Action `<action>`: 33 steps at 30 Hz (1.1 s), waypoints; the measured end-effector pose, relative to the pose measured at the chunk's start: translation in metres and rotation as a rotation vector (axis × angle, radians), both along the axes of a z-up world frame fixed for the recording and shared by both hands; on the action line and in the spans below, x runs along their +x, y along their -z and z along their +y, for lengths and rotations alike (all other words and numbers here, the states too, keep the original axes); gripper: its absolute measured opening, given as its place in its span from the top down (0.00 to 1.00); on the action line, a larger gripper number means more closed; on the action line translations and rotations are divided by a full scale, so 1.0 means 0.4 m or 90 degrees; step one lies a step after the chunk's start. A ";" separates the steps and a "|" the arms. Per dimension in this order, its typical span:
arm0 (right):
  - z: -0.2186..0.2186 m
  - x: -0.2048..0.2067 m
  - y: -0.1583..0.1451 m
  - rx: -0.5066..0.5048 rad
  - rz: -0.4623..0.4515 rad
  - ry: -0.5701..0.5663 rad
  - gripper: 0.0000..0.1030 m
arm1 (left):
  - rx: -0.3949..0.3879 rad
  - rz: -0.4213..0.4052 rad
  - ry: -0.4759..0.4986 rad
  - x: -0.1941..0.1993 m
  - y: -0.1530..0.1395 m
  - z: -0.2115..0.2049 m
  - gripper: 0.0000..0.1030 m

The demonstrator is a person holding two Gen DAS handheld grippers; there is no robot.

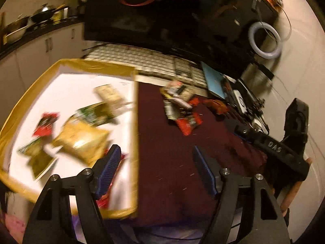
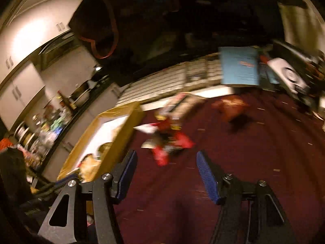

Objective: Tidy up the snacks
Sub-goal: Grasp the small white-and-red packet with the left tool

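Note:
A yellow-rimmed white box (image 1: 134,122) holds several snack packets, among them a yellow bag (image 1: 81,140), a green packet (image 1: 95,113) and a red packet (image 1: 45,126). A pile of loose snack packets (image 1: 180,105) lies on the dark red cloth (image 1: 168,162) to the box's right. My left gripper (image 1: 155,158) is open and empty, straddling the box's right wall. My right gripper (image 2: 165,162) is open and empty above the cloth, just short of the red packets (image 2: 168,140); the box (image 2: 124,134) is to its left. It also appears at the right of the left wrist view (image 1: 284,142).
A blue book (image 1: 215,81) and dark devices lie at the cloth's far right. A white ring light (image 1: 265,40) stands by the wall. A black bag (image 1: 162,10) hangs behind. A kitchen counter with pots (image 1: 36,20) is at far left.

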State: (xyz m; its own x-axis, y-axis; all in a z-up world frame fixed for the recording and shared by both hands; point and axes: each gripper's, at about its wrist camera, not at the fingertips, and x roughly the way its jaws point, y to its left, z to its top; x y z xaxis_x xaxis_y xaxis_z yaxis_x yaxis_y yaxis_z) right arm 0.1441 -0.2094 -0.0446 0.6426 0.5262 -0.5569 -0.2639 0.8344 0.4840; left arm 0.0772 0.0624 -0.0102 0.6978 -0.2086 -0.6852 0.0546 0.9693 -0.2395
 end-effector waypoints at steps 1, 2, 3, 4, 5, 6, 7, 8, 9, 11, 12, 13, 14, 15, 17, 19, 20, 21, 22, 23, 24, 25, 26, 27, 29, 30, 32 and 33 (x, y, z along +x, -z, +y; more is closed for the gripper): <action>-0.025 0.010 0.007 0.000 0.005 0.028 0.38 | 0.000 0.005 0.013 0.020 -0.004 -0.020 0.30; -0.038 0.013 0.010 -0.008 0.011 0.049 0.38 | -0.001 0.012 0.027 0.043 -0.007 -0.041 0.30; -0.047 0.022 0.015 -0.021 0.015 0.073 0.38 | 0.006 0.018 0.037 0.064 -0.009 -0.061 0.30; -0.056 0.029 0.015 -0.041 0.016 0.098 0.38 | 0.027 0.021 0.047 0.093 -0.011 -0.089 0.30; -0.061 0.032 0.015 -0.058 0.011 0.112 0.38 | 0.042 0.018 0.051 0.106 -0.014 -0.105 0.30; -0.067 0.033 0.017 -0.065 0.007 0.117 0.38 | 0.060 0.016 0.056 0.131 -0.015 -0.126 0.30; -0.067 0.034 0.021 -0.071 0.005 0.118 0.39 | 0.075 0.021 0.065 0.160 -0.013 -0.146 0.30; -0.068 0.036 0.029 -0.072 0.009 0.116 0.39 | 0.085 0.029 0.068 0.182 -0.009 -0.155 0.30; -0.069 0.038 0.038 -0.073 0.013 0.114 0.39 | 0.096 0.037 0.062 0.209 -0.005 -0.161 0.30; -0.067 0.043 0.041 -0.075 0.010 0.112 0.39 | 0.123 0.053 0.045 0.264 0.004 -0.171 0.30; -0.062 0.045 0.045 -0.078 0.009 0.107 0.39 | 0.129 0.061 0.039 0.289 0.008 -0.170 0.30; -0.055 0.048 0.045 -0.088 0.007 0.099 0.39 | 0.128 0.066 0.035 0.304 0.011 -0.166 0.30; -0.042 0.042 0.041 -0.099 0.000 0.092 0.39 | 0.122 0.072 0.033 0.324 0.014 -0.162 0.30; -0.035 0.039 0.038 -0.105 -0.010 0.087 0.39 | 0.116 0.081 0.031 0.344 0.016 -0.158 0.33; -0.024 0.028 0.034 -0.116 -0.029 0.077 0.39 | 0.078 0.120 0.015 0.379 0.031 -0.140 0.44; -0.020 0.023 0.030 -0.116 -0.035 0.071 0.39 | 0.027 0.152 0.008 0.402 0.042 -0.123 0.49; -0.020 0.024 0.031 -0.115 -0.033 0.071 0.39 | 0.020 0.159 0.012 0.408 0.045 -0.124 0.49; -0.021 0.026 0.031 -0.114 -0.031 0.072 0.39 | 0.026 0.167 0.016 0.414 0.049 -0.130 0.49; -0.023 0.027 0.032 -0.112 -0.028 0.073 0.39 | 0.037 0.176 0.024 0.417 0.056 -0.141 0.49; -0.025 0.027 0.032 -0.106 -0.025 0.070 0.39 | 0.041 0.175 0.030 0.412 0.058 -0.153 0.49; -0.026 0.029 0.033 -0.101 -0.023 0.067 0.39 | 0.050 0.173 0.039 0.411 0.060 -0.165 0.49; -0.028 0.030 0.034 -0.096 -0.022 0.064 0.39 | 0.071 0.168 0.045 0.406 0.062 -0.178 0.57; -0.030 0.028 0.034 -0.092 -0.021 0.062 0.39 | 0.093 0.167 0.043 0.402 0.066 -0.187 0.61; -0.031 0.028 0.033 -0.091 -0.021 0.061 0.39 | 0.101 0.166 0.048 0.396 0.071 -0.193 0.67; -0.029 0.026 0.033 -0.091 -0.021 0.058 0.39 | 0.098 0.151 0.054 0.386 0.066 -0.191 0.77; -0.028 0.025 0.033 -0.093 -0.020 0.058 0.39 | 0.095 0.142 0.050 0.378 0.060 -0.185 0.90; -0.026 0.023 0.033 -0.095 -0.021 0.058 0.39 | 0.076 0.130 0.042 0.356 0.050 -0.170 0.91; -0.025 0.022 0.032 -0.096 -0.021 0.057 0.39 | 0.057 0.121 0.041 0.347 0.046 -0.161 0.91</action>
State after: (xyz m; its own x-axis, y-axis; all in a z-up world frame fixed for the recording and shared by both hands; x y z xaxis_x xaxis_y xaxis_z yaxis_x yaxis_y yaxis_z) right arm 0.1530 -0.2194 -0.0576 0.7026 0.3781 -0.6028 -0.1993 0.9178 0.3434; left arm 0.2160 -0.0020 -0.0288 0.5418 -0.1812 -0.8208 0.0796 0.9832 -0.1645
